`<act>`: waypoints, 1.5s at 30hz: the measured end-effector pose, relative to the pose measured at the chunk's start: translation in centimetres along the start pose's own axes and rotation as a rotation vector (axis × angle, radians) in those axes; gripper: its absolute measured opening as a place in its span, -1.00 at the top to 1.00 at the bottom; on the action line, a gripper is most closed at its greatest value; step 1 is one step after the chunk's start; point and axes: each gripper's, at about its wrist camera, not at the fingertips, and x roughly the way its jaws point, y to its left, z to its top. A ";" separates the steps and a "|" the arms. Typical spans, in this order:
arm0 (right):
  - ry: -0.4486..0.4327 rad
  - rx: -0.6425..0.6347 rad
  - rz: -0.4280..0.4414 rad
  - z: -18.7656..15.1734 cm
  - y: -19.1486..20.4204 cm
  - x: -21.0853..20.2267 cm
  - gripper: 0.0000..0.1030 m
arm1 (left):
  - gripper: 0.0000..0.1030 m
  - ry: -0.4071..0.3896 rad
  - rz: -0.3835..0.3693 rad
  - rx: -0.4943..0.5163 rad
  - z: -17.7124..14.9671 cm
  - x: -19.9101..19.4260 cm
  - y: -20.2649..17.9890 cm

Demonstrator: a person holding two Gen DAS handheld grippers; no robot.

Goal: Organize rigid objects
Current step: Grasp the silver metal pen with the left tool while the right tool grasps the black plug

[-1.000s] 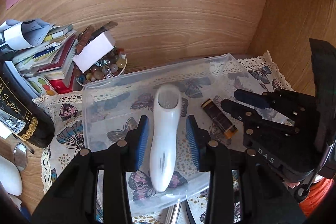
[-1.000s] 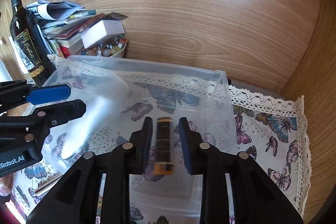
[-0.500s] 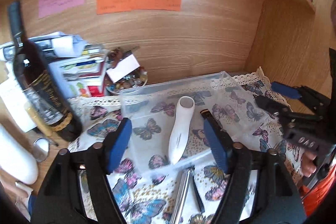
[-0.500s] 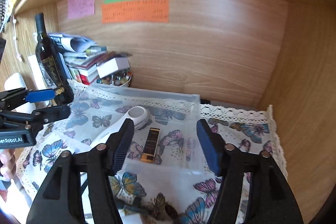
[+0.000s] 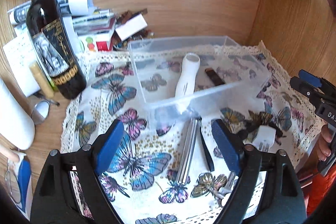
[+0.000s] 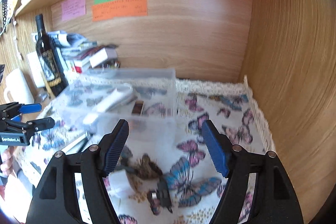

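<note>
A clear plastic box (image 5: 210, 90) stands on the butterfly cloth; it also shows in the right wrist view (image 6: 173, 85). Inside lie a white handheld device (image 5: 187, 77) (image 6: 109, 103) and a small dark brown bar (image 5: 214, 77) (image 6: 138, 108). My left gripper (image 5: 168, 144) is open and empty, in front of the box above a silver metal tube (image 5: 189, 152) and a black pen (image 5: 206, 150). A white plug adapter (image 5: 263, 136) lies to its right. My right gripper (image 6: 164, 146) is open and empty, above a dark brown clip (image 6: 147, 167) and a small black object (image 6: 160, 196).
A dark wine bottle (image 5: 52, 39) stands at the left by a stack of books and papers (image 5: 88, 20) and a bowl of beads (image 5: 134, 35). A white jug (image 5: 14, 117) is at far left. Wooden walls close the back and right.
Both grippers opened, let go of the white device and the brown bar in the box, and pulled back toward me. Items on the cloth in front of the box came into view.
</note>
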 end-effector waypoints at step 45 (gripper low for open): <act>0.127 0.051 0.011 -5.1 -1.0 1.8 0.54 | 0.71 0.098 -0.077 0.035 -3.7 2.7 -1.9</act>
